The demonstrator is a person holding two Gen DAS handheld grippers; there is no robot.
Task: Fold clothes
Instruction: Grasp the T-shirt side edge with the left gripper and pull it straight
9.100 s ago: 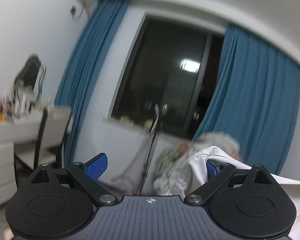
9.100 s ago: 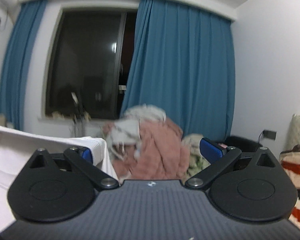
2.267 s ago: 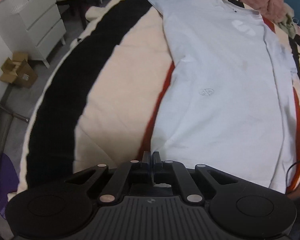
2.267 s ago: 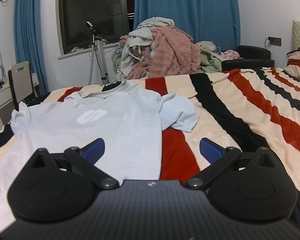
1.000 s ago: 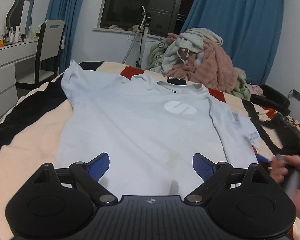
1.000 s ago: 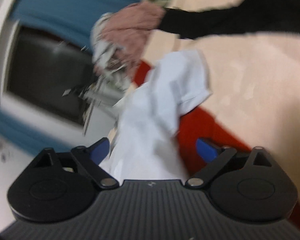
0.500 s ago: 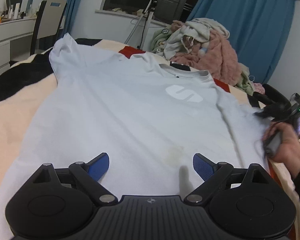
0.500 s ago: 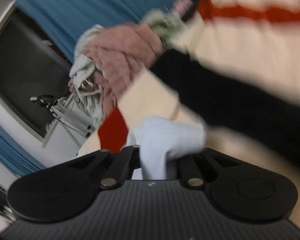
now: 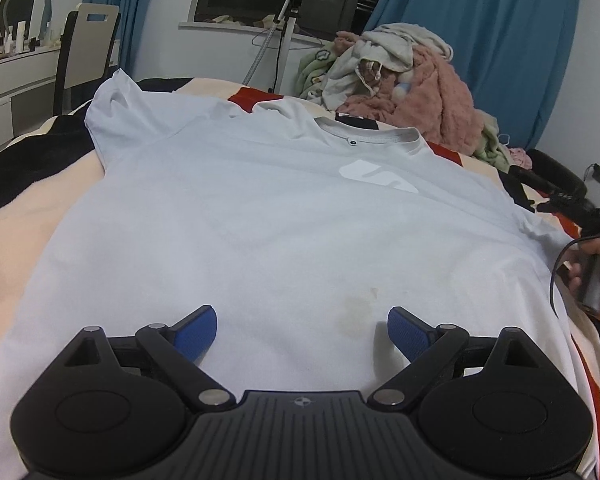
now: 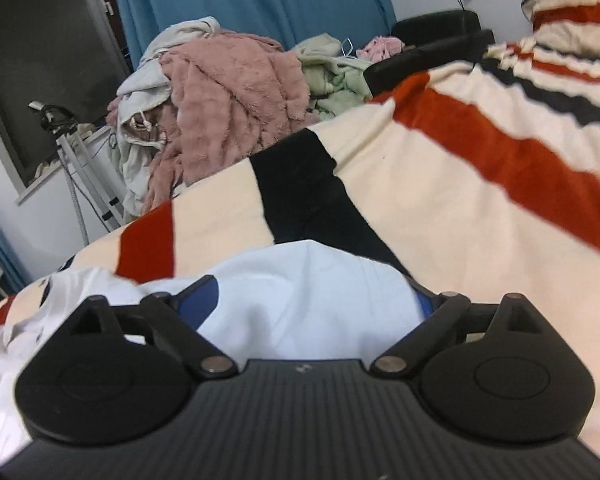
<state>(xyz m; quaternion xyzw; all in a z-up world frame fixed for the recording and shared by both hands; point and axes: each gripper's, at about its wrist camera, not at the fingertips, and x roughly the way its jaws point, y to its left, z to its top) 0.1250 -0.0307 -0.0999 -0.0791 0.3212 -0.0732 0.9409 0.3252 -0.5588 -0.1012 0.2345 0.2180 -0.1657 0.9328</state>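
A pale blue T-shirt (image 9: pixel 280 220) with a white chest logo lies flat, front up, on the striped blanket (image 9: pixel 16 216). My left gripper (image 9: pixel 302 324) hovers open just over the shirt's lower part, near a faint stain, with nothing between its fingers. In the right wrist view the shirt's sleeve (image 10: pixel 312 280) lies on the blanket (image 10: pixel 460 200) between the fingers of my right gripper (image 10: pixel 314 300). Its jaws are opening and stand wide, and the pads do not press the cloth. The left wrist view shows that gripper (image 9: pixel 560 200) and the hand (image 9: pixel 596 272) holding it at the right edge.
A heap of pink, grey and green clothes (image 9: pixel 400 76) is piled beyond the bed's far end, with a tripod (image 9: pixel 286 32) beside it. A chair (image 9: pixel 88 44) and white dresser stand at the left. A black seat (image 10: pixel 436 36) sits by the blue curtains.
The right gripper was shut on the sleeve half a second ago; it has since let go and its view has levelled. The sleeve now lies spread. The left gripper sank closer to the shirt.
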